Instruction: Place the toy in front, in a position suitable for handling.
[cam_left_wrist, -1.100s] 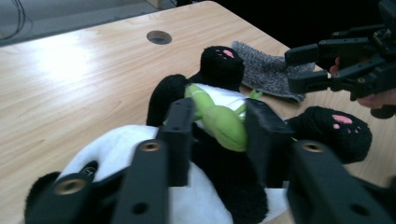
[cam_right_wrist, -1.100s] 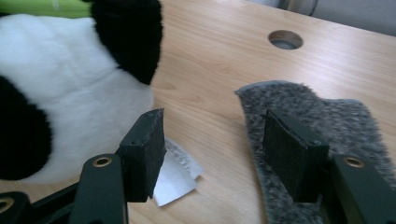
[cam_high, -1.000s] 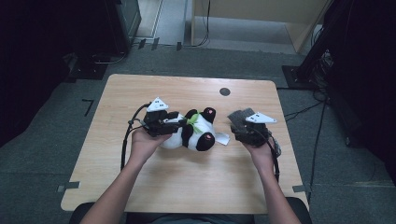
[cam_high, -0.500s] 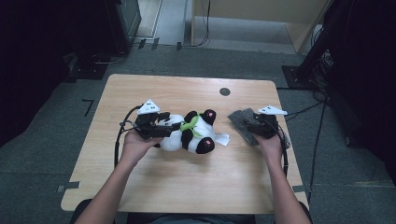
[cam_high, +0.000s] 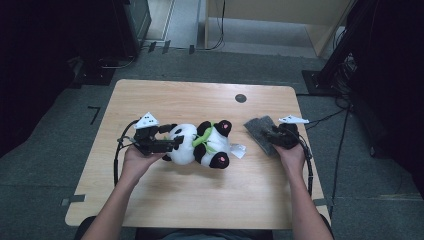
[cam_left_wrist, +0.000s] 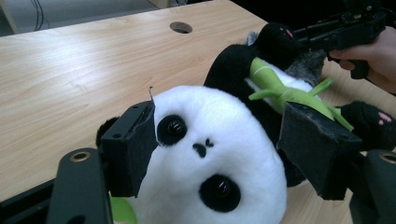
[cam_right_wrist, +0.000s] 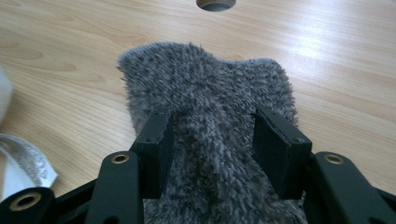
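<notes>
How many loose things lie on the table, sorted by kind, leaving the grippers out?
Plush panda: 1
Grey fuzzy cloth: 1
Total: 2

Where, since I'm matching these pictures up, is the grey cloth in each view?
High view: cloth, right of centre.
Left gripper view: cloth upper right, behind the panda.
Right gripper view: cloth fills the centre.
Shared landmark: the table hole.
</notes>
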